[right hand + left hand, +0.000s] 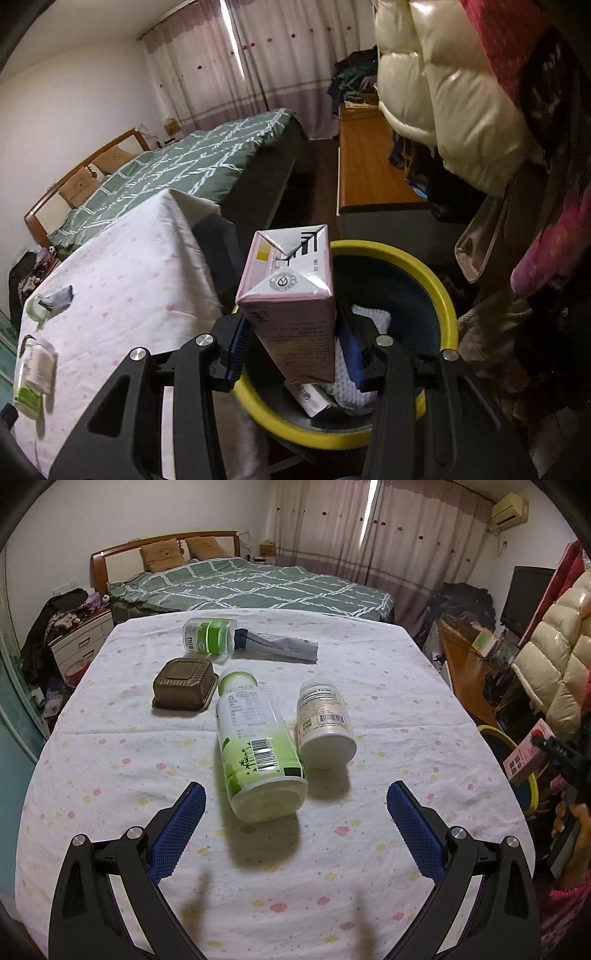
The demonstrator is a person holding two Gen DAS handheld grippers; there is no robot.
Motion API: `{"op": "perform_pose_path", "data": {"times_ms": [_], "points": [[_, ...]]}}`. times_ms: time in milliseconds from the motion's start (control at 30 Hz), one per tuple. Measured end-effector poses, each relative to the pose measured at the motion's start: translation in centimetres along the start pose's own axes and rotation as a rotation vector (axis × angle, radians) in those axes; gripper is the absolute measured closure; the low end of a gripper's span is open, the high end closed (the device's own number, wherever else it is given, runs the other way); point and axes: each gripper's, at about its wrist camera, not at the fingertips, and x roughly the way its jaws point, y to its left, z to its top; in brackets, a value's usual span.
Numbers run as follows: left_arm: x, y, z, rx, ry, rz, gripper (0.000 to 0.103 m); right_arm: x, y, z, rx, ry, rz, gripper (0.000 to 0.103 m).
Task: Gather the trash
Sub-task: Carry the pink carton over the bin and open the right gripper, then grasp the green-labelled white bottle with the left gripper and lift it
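My left gripper [295, 788] hangs open over the cloth-covered table [110, 775]. Just ahead of its blue fingers [177, 834] lies a green and white bottle [255, 746] on its side, with a white jar [325, 723] touching it on the right. Farther back lie a brown plastic tray [184, 683], a clear bottle with a green label [208, 635] and a flattened grey pouch [284, 646]. My right gripper [293, 332] is shut on a pink carton [291, 295], held above the yellow-rimmed bin [443, 295] beside the table. The carton [528, 753] also shows at the right edge of the left wrist view.
The bin holds white wrappers [369, 321] at its bottom. A bed [251, 587] stands behind the table, and a wooden cabinet [369, 166] and hanging coats [461, 92] crowd the right side. A nightstand [81, 642] is at the far left.
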Motion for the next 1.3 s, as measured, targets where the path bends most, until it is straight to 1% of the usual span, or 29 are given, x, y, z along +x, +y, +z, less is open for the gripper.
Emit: {"op": "perform_pose_path", "data": {"times_ms": [67, 133, 300, 433, 500, 633, 833, 900, 933, 1000, 1067, 1133, 1300], "points": [[0.0, -0.1, 0.1, -0.003, -0.001, 0.015, 0.006, 0.3, -0.6, -0.1, 0.008, 0.004, 0.003, 0.054], [0.2, -0.2, 0.1, -0.005, -0.002, 0.036, 0.006, 0.4, -1.1, -0.1, 0.016, -0.002, 0.008, 0.052], [1.1, -0.2, 0.3, -0.007, 0.007, 0.076, 0.006, 0.3, -1.9, -0.1, 0.019, -0.007, 0.015, 0.052], [2.6, 0.2, 0.2, -0.033, 0.043, 0.078, 0.006, 0.5, -2.5, -0.3, 0.026, 0.005, 0.023, 0.052], [3.3, 0.3, 0.0, -0.039, 0.059, 0.090, 0.010, 0.7, -2.6, -0.3, 0.027, 0.011, 0.027, 0.052], [3.9, 0.5, -0.2, -0.059, 0.066, 0.109, 0.019, 1.2, -2.7, -0.3, 0.028, 0.021, 0.037, 0.052], [4.4, 1.0, -0.1, -0.083, 0.049, 0.133, 0.025, 1.7, -2.0, -0.7, 0.018, 0.038, 0.054, 0.052], [4.3, 1.2, 0.0, -0.090, 0.033, 0.139, 0.032, 1.8, -1.9, -0.8, 0.016, 0.042, 0.057, 0.052], [4.3, 1.2, 0.0, -0.087, 0.025, 0.145, 0.033, 1.9, -1.8, -0.8, 0.014, 0.045, 0.059, 0.052], [4.4, 1.3, 0.1, -0.072, 0.014, 0.156, 0.043, 1.9, -1.6, -0.9, 0.010, 0.048, 0.062, 0.052], [4.6, 1.3, 0.1, -0.062, 0.017, 0.153, 0.049, 1.8, -1.5, -0.8, 0.008, 0.047, 0.064, 0.052], [4.5, 1.3, 0.0, -0.055, 0.017, 0.151, 0.049, 1.7, -1.4, -0.8, 0.007, 0.047, 0.067, 0.052], [3.0, 1.0, 0.3, 0.002, -0.021, 0.169, 0.049, 1.2, -1.1, -0.8, -0.001, 0.040, 0.072, 0.052]]}}
